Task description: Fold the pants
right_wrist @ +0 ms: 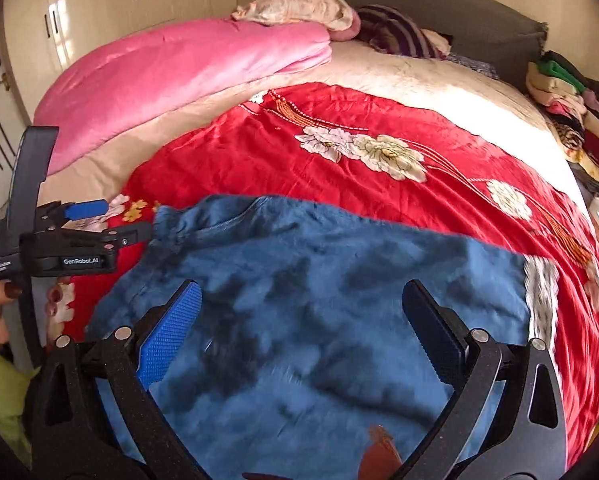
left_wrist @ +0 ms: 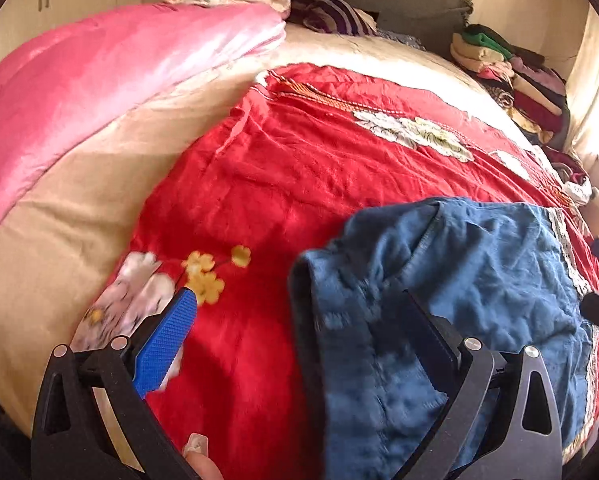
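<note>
On the left side, the left gripper (right_wrist: pixel 111 220) stands with its two fingers spread apart and nothing between them; in its own view the blue pad (left_wrist: pixel 165 346) is over the red bedspread (left_wrist: pixel 259 184) and the other finger lies on the left edge of the pants (left_wrist: pixel 439 300). In my judgement the risk here is that it closes on this thick edge and takes also the bedspread under it, so both cloths lift together. In the middle there is one pair of blue pants, lying on the red bedspread near the front of the bed, already doubled it seems, with some wrinkles. The right gripper (right_wrist: pixel 303 332) is open too and hovers above the pants, holding nothing; if it pinches only the upper layer, the fold may slide apart. I count two grippers, one pair of pants, one red bedspread, one pink quilt (right_wrist: pixel 179 68), and at the far right one pile of clothes (right_wrist: pixel 571 108).
</note>
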`<state>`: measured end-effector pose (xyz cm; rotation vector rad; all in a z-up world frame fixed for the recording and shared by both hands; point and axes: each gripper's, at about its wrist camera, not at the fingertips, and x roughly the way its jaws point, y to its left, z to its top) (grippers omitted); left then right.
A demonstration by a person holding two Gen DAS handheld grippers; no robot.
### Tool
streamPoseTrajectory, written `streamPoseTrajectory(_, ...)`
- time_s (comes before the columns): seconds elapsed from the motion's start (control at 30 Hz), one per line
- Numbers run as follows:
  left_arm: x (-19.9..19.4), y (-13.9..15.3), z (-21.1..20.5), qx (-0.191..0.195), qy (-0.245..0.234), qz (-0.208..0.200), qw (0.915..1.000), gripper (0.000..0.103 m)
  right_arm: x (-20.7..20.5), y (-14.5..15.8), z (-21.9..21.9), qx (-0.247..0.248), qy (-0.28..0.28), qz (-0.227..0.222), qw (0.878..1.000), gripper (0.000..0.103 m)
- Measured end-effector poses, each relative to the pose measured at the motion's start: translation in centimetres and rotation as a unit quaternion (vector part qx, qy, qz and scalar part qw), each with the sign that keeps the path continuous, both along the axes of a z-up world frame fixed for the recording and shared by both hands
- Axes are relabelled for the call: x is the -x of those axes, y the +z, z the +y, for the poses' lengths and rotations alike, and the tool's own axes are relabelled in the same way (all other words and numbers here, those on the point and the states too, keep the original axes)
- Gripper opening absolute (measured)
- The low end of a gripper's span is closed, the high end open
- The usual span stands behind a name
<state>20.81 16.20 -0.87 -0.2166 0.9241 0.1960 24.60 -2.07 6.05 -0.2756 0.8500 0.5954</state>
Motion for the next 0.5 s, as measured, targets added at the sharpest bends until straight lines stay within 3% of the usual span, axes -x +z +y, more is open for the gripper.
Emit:
streamPoseTrajectory(0.3,-3.3,-2.7,1.6,0.026,-0.006,0.008,0.9996,0.099,-5.6,-2.1,2.8,0.036,0.029,0.015,0.999,0.095)
streamPoseTrajectory(0.4,-3.7,-3.1,1.1,0.011,-0.014,0.003,0.9998,0.098,-7.3,-3.0,3.5,0.044,0.033,0.023,0.998,0.095)
streamPoseTrajectory(0.47,-3.9,-3.3,0.6,0.003,-0.028,-0.001,0.9996,0.089,-8.2,-3.7,4.1,0.055,0.043,0.029,0.997,0.095)
streamPoseTrajectory(0.5,-4.1,-3.5,0.4,0.006,-0.039,-0.001,0.9992,0.07,-8.5,-4.1,4.4,0.063,0.049,0.03,0.996,0.095)
